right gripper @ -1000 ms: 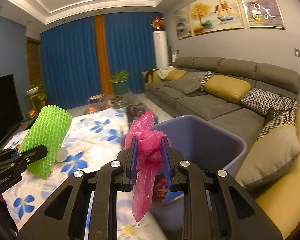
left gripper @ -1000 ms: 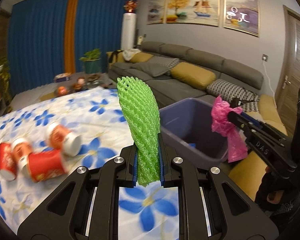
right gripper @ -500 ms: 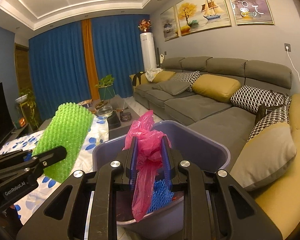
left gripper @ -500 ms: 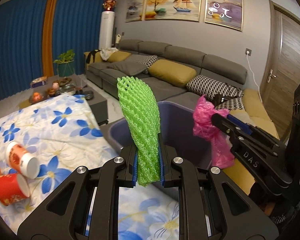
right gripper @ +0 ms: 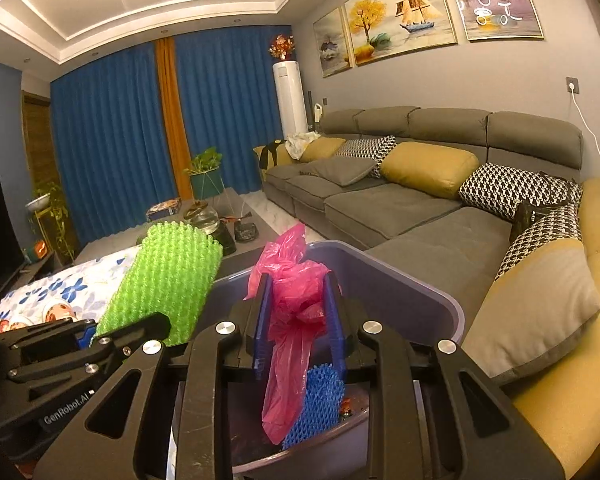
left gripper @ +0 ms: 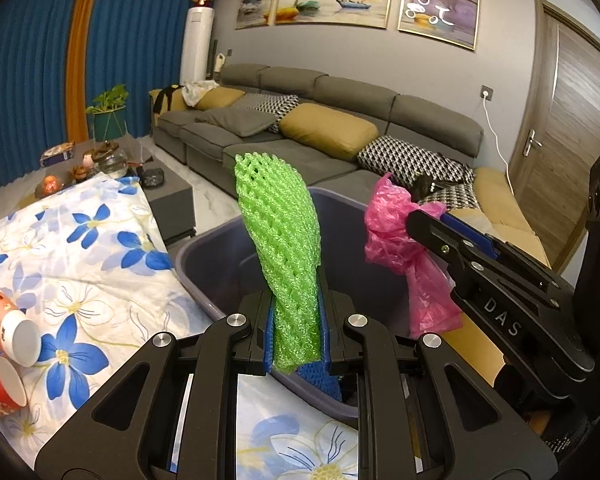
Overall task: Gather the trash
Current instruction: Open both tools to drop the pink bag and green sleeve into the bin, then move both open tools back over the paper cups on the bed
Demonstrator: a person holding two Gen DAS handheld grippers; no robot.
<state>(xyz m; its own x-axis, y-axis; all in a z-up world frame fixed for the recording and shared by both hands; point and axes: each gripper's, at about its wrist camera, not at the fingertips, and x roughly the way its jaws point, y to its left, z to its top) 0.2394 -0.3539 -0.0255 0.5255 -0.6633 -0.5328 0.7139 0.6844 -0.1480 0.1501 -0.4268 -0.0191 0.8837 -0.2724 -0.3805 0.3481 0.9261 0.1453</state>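
Green foam netting (left gripper: 278, 256), one piece, is clamped upright between the left gripper (left gripper: 294, 336) fingers above the purple bin (left gripper: 204, 276). One pink plastic bag (right gripper: 294, 320) is pinched by the right gripper (right gripper: 298, 320) at 3 o'clock. One blue net (right gripper: 320, 400) lies inside. Two paper cups (left gripper: 8, 320) are seen at 9 o'clock on the floral cloth (left gripper: 84, 248).

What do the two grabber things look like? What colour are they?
Both are black plastic with cut-out holes and round silver screws. The fingers have blue ribbed pads. The left gripper says "GenRobot.AI" in white on its side; the right gripper says "DAS".
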